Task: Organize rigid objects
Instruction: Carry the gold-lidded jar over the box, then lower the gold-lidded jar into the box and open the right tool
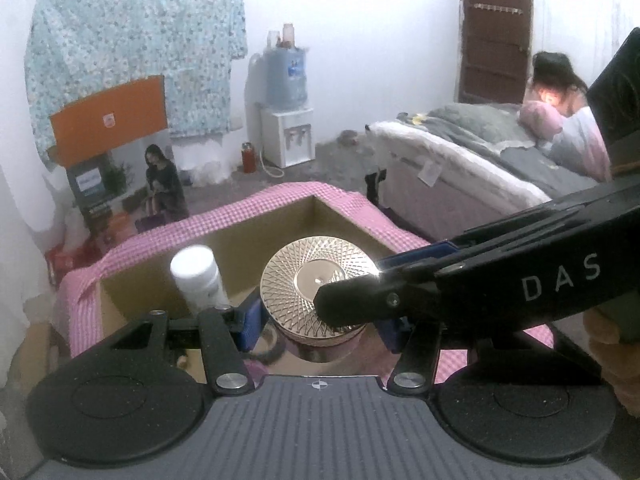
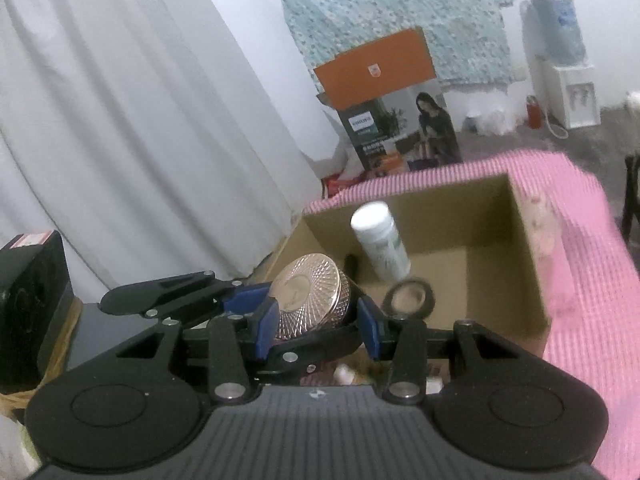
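At nine o'clock our left gripper [image 1: 316, 320] clamps the gold tin [image 1: 318, 276] by its sides; from three o'clock the right gripper [image 2: 316, 330] pinches it too, above the cardboard box [image 2: 524, 260]. We judge it stiff, slippery, moderately heavy: grip the rim.

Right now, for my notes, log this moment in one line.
left tongs: shut on round tin | right tongs: shut on round tin | white bottle: in cardboard box

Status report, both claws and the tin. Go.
Both claws, left and right, shut on gold tin. Tin above cardboard box. White bottle and tape ring already inside.
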Motion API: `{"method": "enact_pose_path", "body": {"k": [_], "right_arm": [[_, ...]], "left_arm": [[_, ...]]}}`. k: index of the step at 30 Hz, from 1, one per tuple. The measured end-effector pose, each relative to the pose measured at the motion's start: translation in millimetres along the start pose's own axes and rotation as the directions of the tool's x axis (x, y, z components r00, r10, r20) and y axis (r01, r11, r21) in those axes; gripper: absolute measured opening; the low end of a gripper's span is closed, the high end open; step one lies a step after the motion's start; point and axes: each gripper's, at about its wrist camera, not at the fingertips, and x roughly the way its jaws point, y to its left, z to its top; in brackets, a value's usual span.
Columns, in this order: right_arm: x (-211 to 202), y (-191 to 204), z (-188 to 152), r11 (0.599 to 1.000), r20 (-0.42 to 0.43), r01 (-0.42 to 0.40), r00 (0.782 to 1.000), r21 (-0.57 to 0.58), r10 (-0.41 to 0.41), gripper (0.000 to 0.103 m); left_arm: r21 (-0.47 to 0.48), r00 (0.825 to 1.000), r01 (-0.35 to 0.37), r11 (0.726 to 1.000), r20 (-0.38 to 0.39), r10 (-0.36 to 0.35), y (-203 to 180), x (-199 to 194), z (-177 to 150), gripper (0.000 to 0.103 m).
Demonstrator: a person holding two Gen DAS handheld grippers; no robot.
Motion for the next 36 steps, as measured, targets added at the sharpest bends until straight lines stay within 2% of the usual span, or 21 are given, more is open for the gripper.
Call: {"method": "enact_pose_path", "body": {"k": [4, 8, 14, 18, 21, 25, 34, 36], "right_arm": [[23.8, -22.5, 34.5, 1.000, -0.043, -0.002, 0.999, 0.000, 0.001, 0.046], [57.8, -50.0, 63.4, 1.000, -0.120, 0.005, 0.993, 0.030, -0.002, 0.047], [115.5, -90.7, 92.2, 0.998, -0.254, 0.032, 0.967, 0.051, -0.018, 0.047], [145.4, -109.6, 99.2, 0.997, -0.330, 0.049, 0.944, 0.061, -0.026, 0.046], [162.7, -121.5, 101.8, 0.996, -0.376, 0.064, 0.926, 0.054, -0.039, 0.046], [176.6, -127.6, 105.0, 0.997, -0.405, 0.080, 0.912, 0.018, -0.067, 0.045], [191.2, -127.8, 115.3, 0.991, -0.406, 0.110, 0.904, -0.078, -0.132, 0.044], [193.5, -127.2, 116.5, 0.990, -0.401, 0.111, 0.906, -0.091, -0.138, 0.044]], "left_arm": [[-0.022, 0.998, 0.001, 1.000, -0.067, -0.002, 13.8, 37.3, 22.4, 0.056], [-0.042, 0.987, -0.007, 0.999, -0.164, 0.000, 28.5, 84.5, 36.5, 0.056], [-0.093, 0.963, -0.013, 0.996, -0.271, -0.012, 48.5, 137.8, 41.0, 0.056], [-0.121, 0.945, -0.014, 0.993, -0.327, -0.027, 55.6, 163.5, 39.1, 0.056], [-0.122, 0.935, -0.015, 0.992, -0.353, -0.029, 56.3, 176.7, 36.9, 0.056], [-0.122, 0.929, -0.020, 0.992, -0.369, -0.027, 57.3, 186.2, 38.0, 0.056], [-0.186, 0.916, -0.024, 0.982, -0.397, -0.053, 64.4, 205.6, 37.9, 0.058], [-0.188, 0.920, -0.021, 0.982, -0.388, -0.055, 64.0, 205.1, 37.7, 0.061]]}}
